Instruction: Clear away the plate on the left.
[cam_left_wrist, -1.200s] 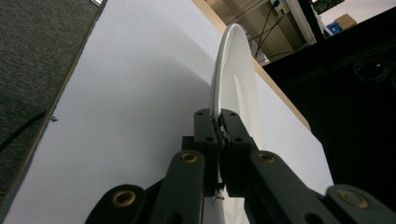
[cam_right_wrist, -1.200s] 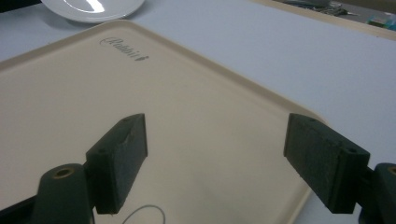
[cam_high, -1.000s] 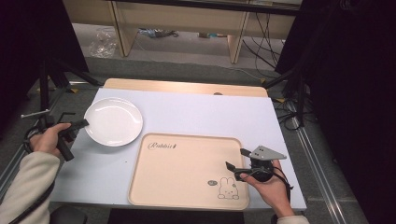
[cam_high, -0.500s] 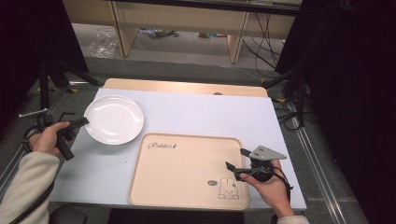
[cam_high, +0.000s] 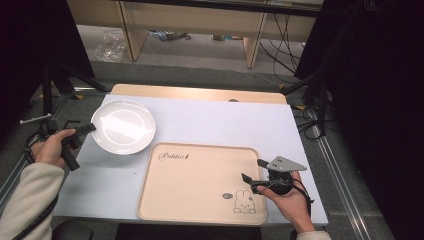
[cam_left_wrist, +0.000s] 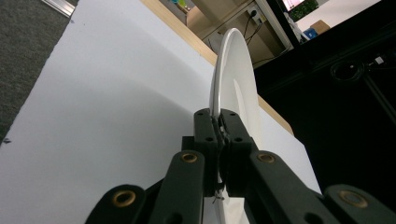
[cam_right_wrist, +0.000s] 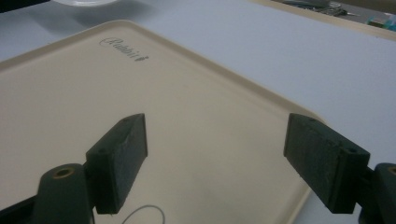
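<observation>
Step in hand: transfer of the white plate (cam_high: 123, 126), judged from the grip; the plate is held but not yet over the tray.
Left gripper (cam_high: 86, 129): jaws clamped on the plate's near-left rim, seen edge-on in the left gripper view (cam_left_wrist: 219, 135).
Plate position: on or just above the white table cover (cam_high: 220, 122), left of centre, just beyond the far-left corner of the beige rabbit tray (cam_high: 200, 182); whether it touches the cover, cannot tell.
Right gripper (cam_high: 256, 172): jaws wide apart, holding nothing, low over the tray's right side.
Tray: bare, rabbit print at near right.
Next move calls for: probably carrying the plate right and nearer, level, clearing the tray's raised lip before setting down.
</observation>
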